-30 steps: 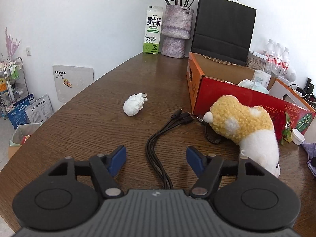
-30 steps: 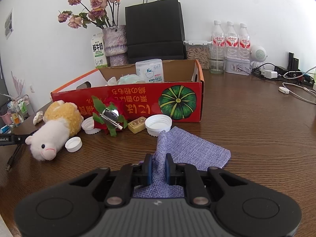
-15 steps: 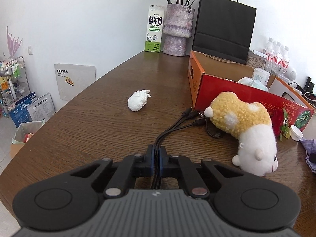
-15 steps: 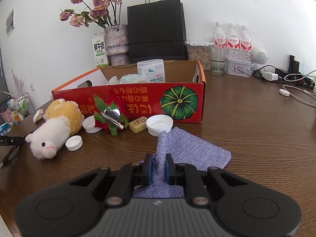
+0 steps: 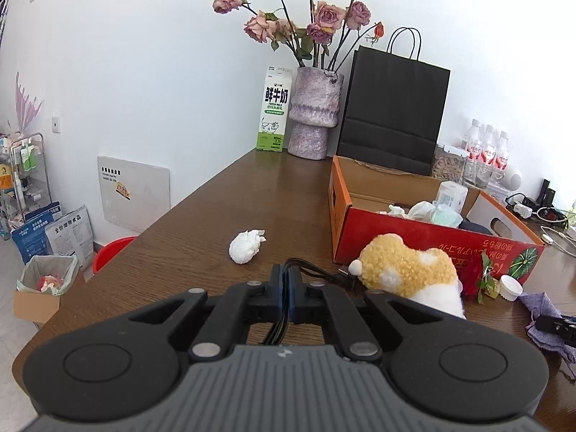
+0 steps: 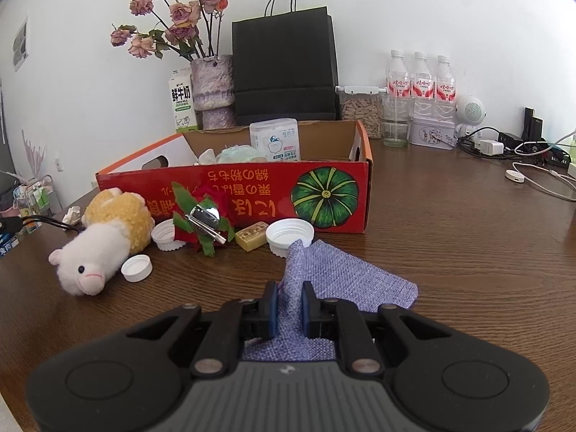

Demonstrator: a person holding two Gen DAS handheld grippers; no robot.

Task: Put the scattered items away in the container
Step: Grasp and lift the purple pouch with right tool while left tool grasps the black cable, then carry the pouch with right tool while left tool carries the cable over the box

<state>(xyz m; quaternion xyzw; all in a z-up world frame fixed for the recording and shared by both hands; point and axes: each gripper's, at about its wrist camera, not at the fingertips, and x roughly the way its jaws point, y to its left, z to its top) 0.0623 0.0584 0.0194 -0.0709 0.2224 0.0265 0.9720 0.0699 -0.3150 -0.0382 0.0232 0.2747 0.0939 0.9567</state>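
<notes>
The left gripper (image 5: 287, 297) has its fingers pinching the black cable (image 5: 316, 273), whose plug ends trail toward the plush toy (image 5: 408, 273). The right gripper's (image 6: 287, 304) fingers pinch a raised fold of purple cloth (image 6: 345, 280) for lifting. The red box (image 6: 252, 194) stands just behind the scattered items, top open; the bench (image 6: 468, 252) to its right is bare

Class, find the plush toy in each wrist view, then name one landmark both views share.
Left wrist: plush toy right of centre, in front of the red box's corner.
Right wrist: plush toy at the left, left of the box front.
Shared landmark: black paper bag behind the box.
</notes>
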